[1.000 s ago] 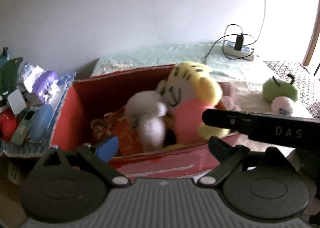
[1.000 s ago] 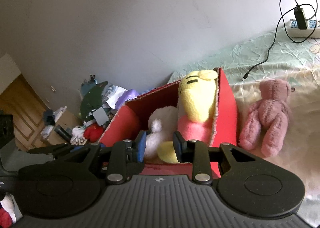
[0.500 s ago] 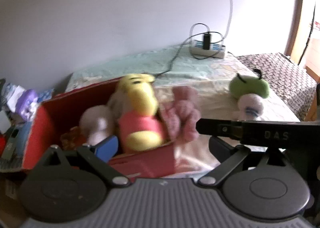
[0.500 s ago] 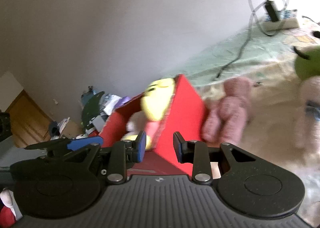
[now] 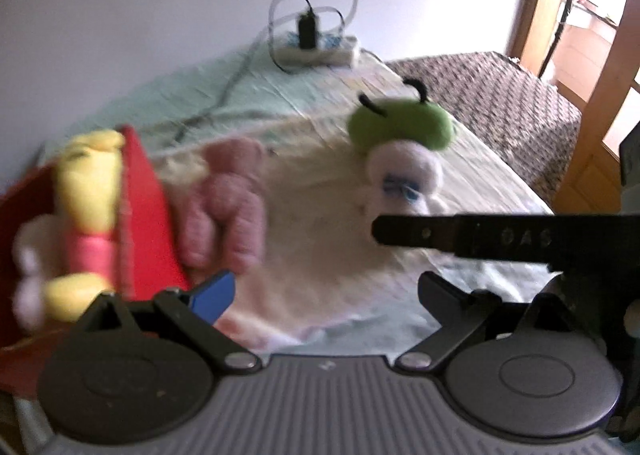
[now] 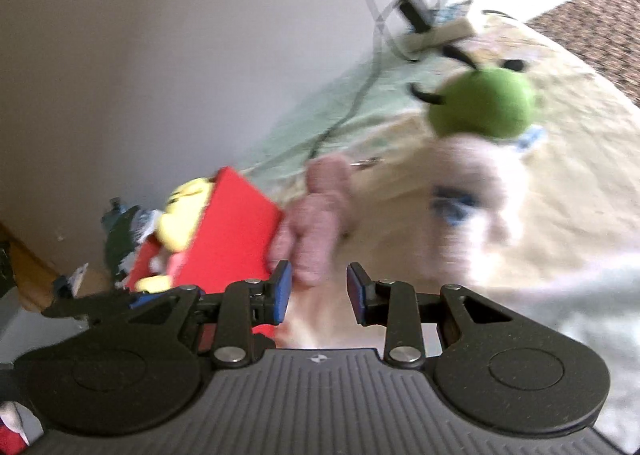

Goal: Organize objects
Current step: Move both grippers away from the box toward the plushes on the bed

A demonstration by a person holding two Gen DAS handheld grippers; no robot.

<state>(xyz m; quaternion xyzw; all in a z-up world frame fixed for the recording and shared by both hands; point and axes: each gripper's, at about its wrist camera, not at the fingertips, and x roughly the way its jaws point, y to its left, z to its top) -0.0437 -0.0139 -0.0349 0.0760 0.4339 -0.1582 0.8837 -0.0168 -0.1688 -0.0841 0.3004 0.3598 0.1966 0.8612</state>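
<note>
A red box at the left holds a yellow plush and a white one. A pink teddy bear lies on the bed against the box's outer wall. Further right sits a white doll with a green cap. My left gripper is open and empty over the bedsheet. My right gripper hovers just in front of the pink bear; its jaws are opening with nothing between them. The red box lies to its left and the green-capped doll to its upper right. Both views are blurred.
A power strip with cables lies at the far end of the bed by the wall. A patterned cover and a wooden door frame are at the right. Clutter sits beyond the box.
Both views have swung right, away from the box and towards the bed. The pink bear and the green-capped doll are nearer. The right jaws stand wider apart.
</note>
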